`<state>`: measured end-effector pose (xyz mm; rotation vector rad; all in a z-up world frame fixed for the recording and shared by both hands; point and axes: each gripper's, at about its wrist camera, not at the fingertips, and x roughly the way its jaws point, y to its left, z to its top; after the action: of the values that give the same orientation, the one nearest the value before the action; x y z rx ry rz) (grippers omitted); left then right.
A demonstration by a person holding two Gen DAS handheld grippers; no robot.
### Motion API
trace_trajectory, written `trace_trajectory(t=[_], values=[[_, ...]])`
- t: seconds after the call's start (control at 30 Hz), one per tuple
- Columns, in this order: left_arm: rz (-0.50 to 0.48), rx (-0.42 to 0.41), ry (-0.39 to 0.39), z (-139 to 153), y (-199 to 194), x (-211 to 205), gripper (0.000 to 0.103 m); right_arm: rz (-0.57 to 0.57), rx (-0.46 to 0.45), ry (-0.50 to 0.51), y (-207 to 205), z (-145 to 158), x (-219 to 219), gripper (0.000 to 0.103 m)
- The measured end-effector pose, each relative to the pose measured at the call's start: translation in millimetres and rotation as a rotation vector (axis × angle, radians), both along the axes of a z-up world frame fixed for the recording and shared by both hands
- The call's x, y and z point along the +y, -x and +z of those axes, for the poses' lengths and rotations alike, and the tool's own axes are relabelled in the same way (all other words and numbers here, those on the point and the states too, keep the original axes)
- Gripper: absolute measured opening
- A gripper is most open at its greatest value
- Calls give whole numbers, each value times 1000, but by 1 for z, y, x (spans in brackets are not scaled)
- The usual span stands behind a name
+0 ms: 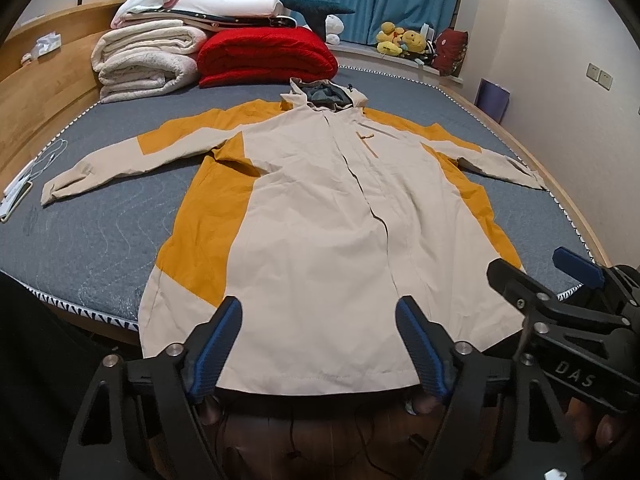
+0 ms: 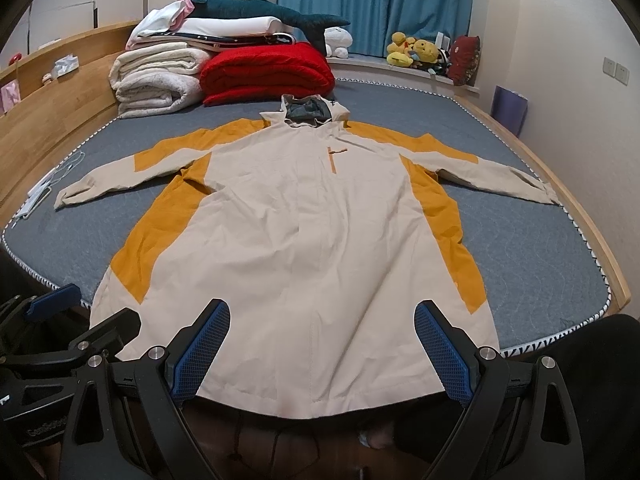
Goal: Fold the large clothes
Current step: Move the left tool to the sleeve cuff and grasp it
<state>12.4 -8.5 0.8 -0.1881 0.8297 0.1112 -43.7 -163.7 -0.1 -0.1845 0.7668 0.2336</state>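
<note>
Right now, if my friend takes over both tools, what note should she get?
Left tool: open, holding nothing, above the jacket's hem.
Right tool: open, holding nothing, also above the hem.
Jacket: spread flat, front up, on the grey mattress, both sleeves out to the sides, hood toward the red blanket, hem at the near edge.
Done: jacket laid out; no fold yet.
Left: fold in the sleeves, then fold the body up, probably starting from the hem.
</note>
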Motion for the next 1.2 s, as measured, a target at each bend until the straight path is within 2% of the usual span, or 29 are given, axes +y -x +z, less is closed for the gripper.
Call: trace_trajectory(t=[0.03,0.2,0.3,0.47,0.6,0.77,0.87,0.93,1.03,1.1,1.17,1.2], values=[[-2,-3,1,1,-2,1,70,1,-7,-3,0,2,0,93],[-12,-13,4,6,-5,3,39,8,-100,-11,6,19,-3,93],[-34,-36,-10,18,-6,4,29,3,-157,-24,6,34,-8,89],[-58,-94,-35,67,-20,19,27,-18,-209,-79,-7,67,-18,85],[-29,-162,-7,106,-45,47,27,5,-272,-105,-27,102,-18,82],[0,-236,-24,130,-93,88,27,62,-309,-135,-69,138,-4,76],[12,-253,-52,133,-132,117,27,82,-330,-143,-103,156,11,76],[32,-254,-103,130,-162,140,27,88,-323,-151,-129,163,20,76],[77,-226,-134,115,-207,183,27,97,-274,-189,-172,164,30,76],[114,-200,-120,100,-232,214,27,100,-246,-207,-199,161,34,75],[151,-166,-110,83,-250,242,27,95,-242,-211,-225,158,42,64],[181,-140,-107,71,-261,259,27,93,-242,-208,-236,157,47,63]])
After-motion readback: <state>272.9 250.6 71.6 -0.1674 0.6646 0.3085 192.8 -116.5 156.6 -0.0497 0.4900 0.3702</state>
